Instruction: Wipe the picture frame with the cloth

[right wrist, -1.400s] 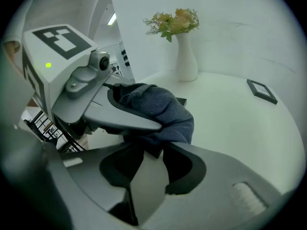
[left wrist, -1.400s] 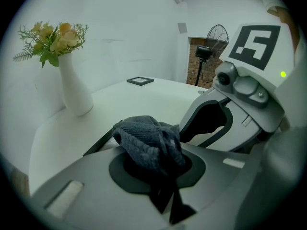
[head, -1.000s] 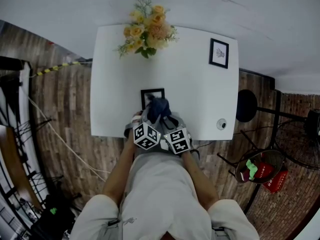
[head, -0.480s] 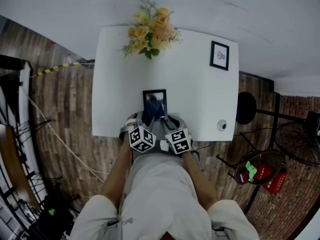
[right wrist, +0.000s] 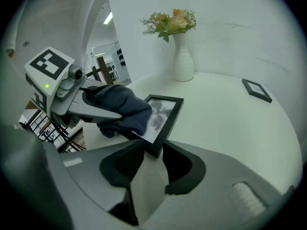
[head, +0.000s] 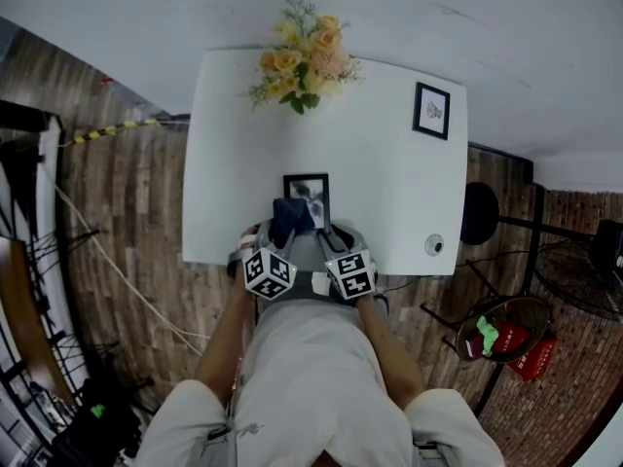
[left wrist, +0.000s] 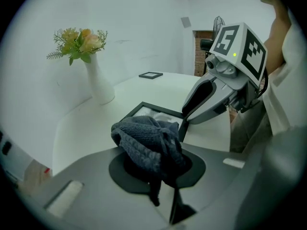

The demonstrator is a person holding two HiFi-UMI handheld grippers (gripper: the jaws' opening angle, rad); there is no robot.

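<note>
left gripper (left wrist: 160, 174) clamped on dark cloth (left wrist: 144, 143), pressed on picture frame (right wrist: 165, 114); right gripper (right wrist: 153, 159) pinches frame's near edge, well apart from vase (right wrist: 183, 59).

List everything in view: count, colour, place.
Table: one, white, against the wall.
Picture frame: one, black, near table edge.
Second frame: one, black, flat at the table's far right.
Cloth: one, dark blue, bunched on the near frame.
Vase: one, white, far left of table.
Flowers: one bunch, yellow and orange, in the vase.
Round object: one, pale, near right corner; too small to identify.
Left gripper: grey, fingers shut on the cloth.
Right gripper: grey, fingers shut on the near frame's corner.
</note>
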